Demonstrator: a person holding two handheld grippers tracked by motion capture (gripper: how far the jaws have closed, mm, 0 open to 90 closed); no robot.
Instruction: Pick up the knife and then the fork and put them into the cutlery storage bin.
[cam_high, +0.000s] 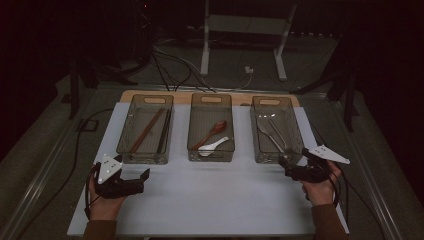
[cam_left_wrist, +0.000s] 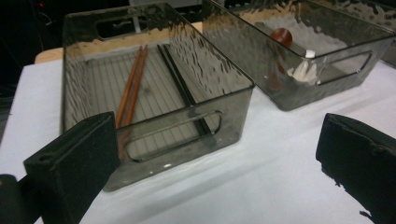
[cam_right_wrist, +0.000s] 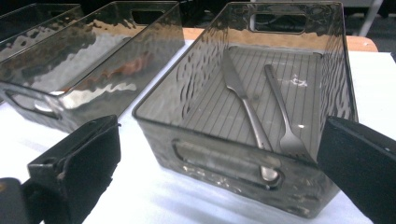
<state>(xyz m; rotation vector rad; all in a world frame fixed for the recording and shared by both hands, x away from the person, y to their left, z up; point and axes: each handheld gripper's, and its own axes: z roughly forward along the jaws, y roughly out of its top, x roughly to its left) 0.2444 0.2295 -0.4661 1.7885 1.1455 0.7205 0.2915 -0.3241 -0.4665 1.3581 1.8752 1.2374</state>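
Three smoky clear bins stand in a row on the white mat (cam_high: 210, 200). The left bin (cam_high: 144, 156) holds brown chopsticks (cam_left_wrist: 133, 86) and black chopsticks (cam_left_wrist: 180, 84). In the middle bin (cam_high: 210, 155) lie a wooden spoon (cam_high: 215, 130) and a white spoon (cam_high: 215, 146). A metal knife (cam_right_wrist: 240, 98) and a fork (cam_right_wrist: 280, 112) rest in the right bin (cam_right_wrist: 224, 163). My left gripper (cam_high: 132, 171) is open in front of the left bin, nothing between its jaws. My right gripper (cam_high: 293, 160) stands open at the right bin's near corner, also holding nothing.
A wooden board edge (cam_high: 182, 93) shows behind the bins. Cables (cam_high: 170, 70) and a white stand (cam_high: 242, 30) lie on the floor beyond the table. The mat's front half is bare white surface between the two hands.
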